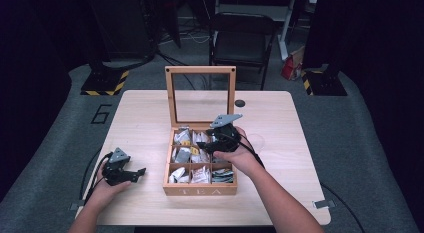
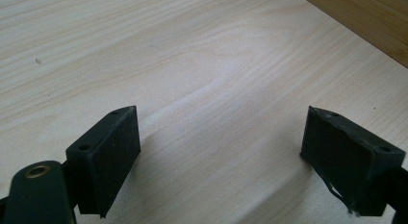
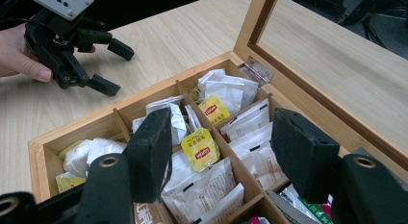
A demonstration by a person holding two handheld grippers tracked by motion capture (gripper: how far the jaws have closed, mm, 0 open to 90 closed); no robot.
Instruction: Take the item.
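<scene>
- Tea box (image 1: pixel 200 190), wooden, lid upright, table (image 1: pixel 280 143) centre; bare wood all round.
- Right gripper (image 3: pixel 219 152): jaws wide, empty, above middle-row tea bags (image 3: pixel 202 149).
- Left gripper (image 2: pixel 221 156): wide, empty, at box's 9 o'clock, well apart.

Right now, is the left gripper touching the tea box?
Apart. The high view shows the left gripper on the table, with bare wood between it and the tea box.
</scene>
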